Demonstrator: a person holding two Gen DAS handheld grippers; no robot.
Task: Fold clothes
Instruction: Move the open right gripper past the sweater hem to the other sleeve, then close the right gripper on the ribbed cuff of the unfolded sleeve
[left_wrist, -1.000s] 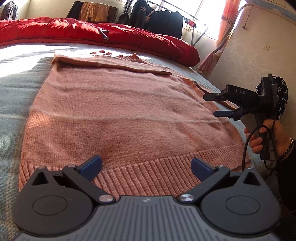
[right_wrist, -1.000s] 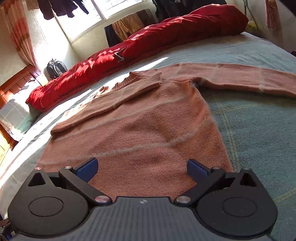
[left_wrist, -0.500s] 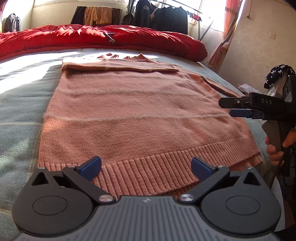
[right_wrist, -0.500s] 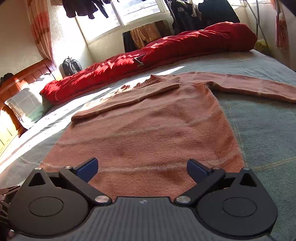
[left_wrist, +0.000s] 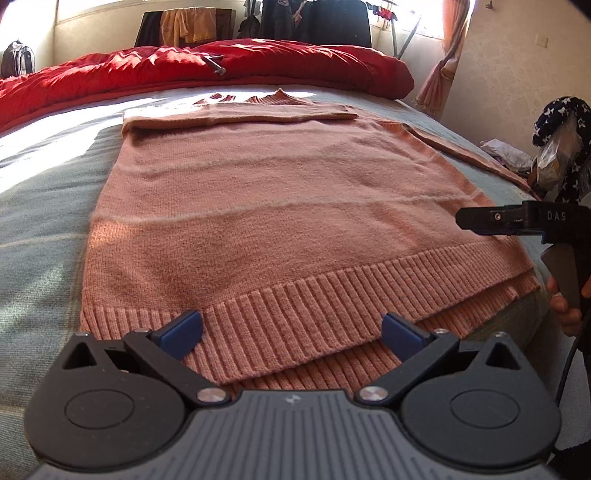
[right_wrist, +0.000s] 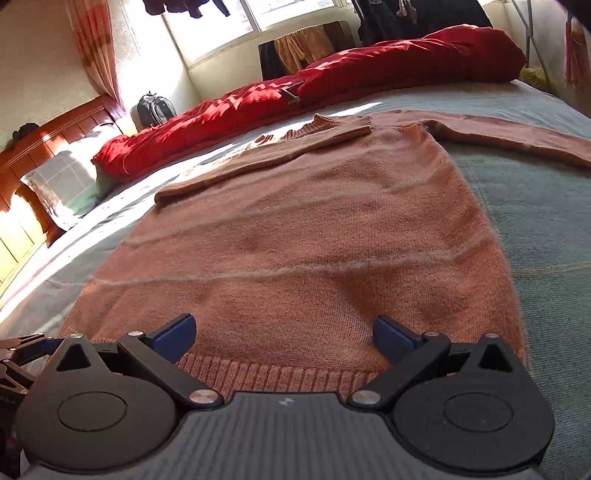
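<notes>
Your left gripper (left_wrist: 291, 328) hangs over the near hem of the pink sweater (left_wrist: 280, 206), its blue fingers (left_wrist: 181, 330) spread wide apart with nothing between them but the ribbed edge below. You cannot tell from this view whether the fingertips touch the knit.

The sweater lies flat on the grey-green bedspread (left_wrist: 40, 221), hem toward you and collar at the far end. Its left sleeve (left_wrist: 236, 116) is folded across the chest just below the collar, while its right sleeve (right_wrist: 517, 138) stretches straight out to the right across the bedspread. At the near right corner the hem shows two layers slightly offset.

Behind the sweater, a red duvet (left_wrist: 207, 70) runs along the far side of the bed, with clothes hanging by the window beyond it.

Your right gripper (right_wrist: 284, 338) sits at the sweater's near hem too, toward its right side, fingers wide apart and holding nothing. In the left wrist view it shows side-on at the right edge, held in your hand (left_wrist: 567, 302), just above the sweater's right border.
</notes>
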